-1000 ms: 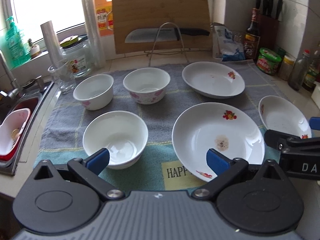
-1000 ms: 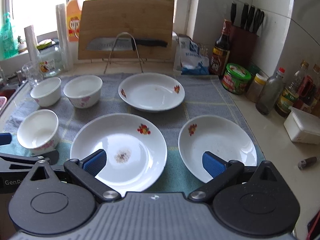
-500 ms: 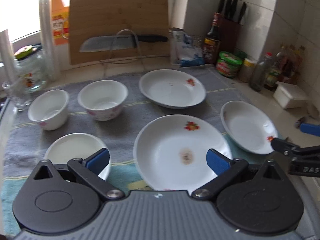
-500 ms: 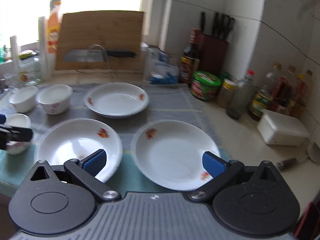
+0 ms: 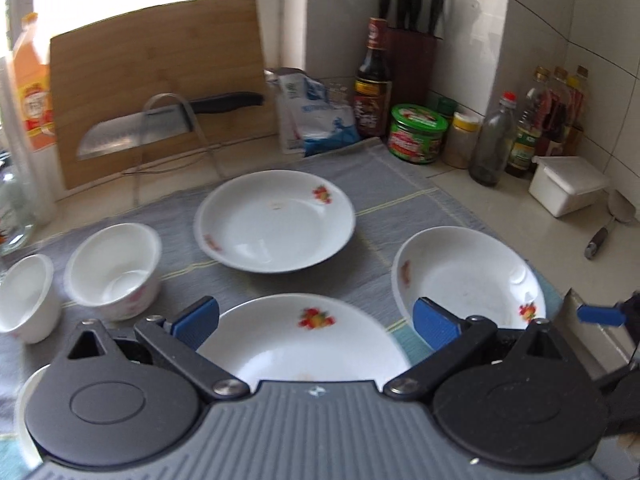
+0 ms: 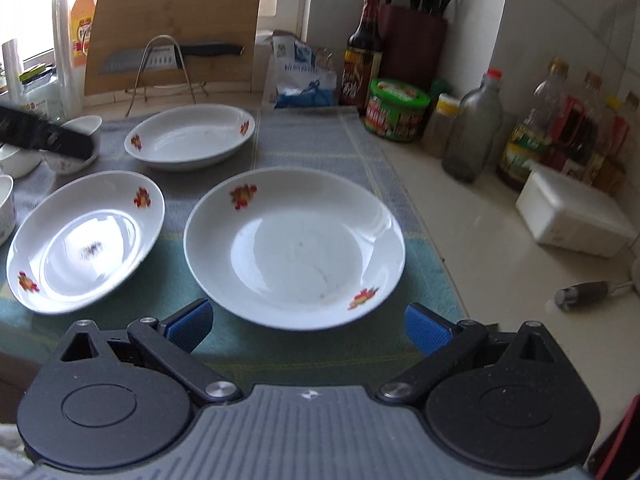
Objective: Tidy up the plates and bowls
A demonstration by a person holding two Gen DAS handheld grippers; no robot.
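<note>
Both views swung right along the towel (image 6: 320, 136) (tiled corner), fingers (image 5: 196, 320) released.

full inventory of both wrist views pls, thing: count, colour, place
plates: 3, white with red flowers, on the cloth; one far, two near
bowls: at least 3, white, left of the plates
cloth: 1, grey and teal, under the dishes
cutting board: 1, wood, upright at the back
knife: 1, steel with black handle, on the wire rack before the board
knife block: 1, dark red, back corner
sauce bottle: 1, dark, beside the block
jar: 1, green lid, by the cloth's far edge
bag: 1, white and blue, behind the cloth
white box: 1, right counter
orange jug: 1, back left
left tongs: open, over the near left plate
right tongs: open, before the near right plate
</note>
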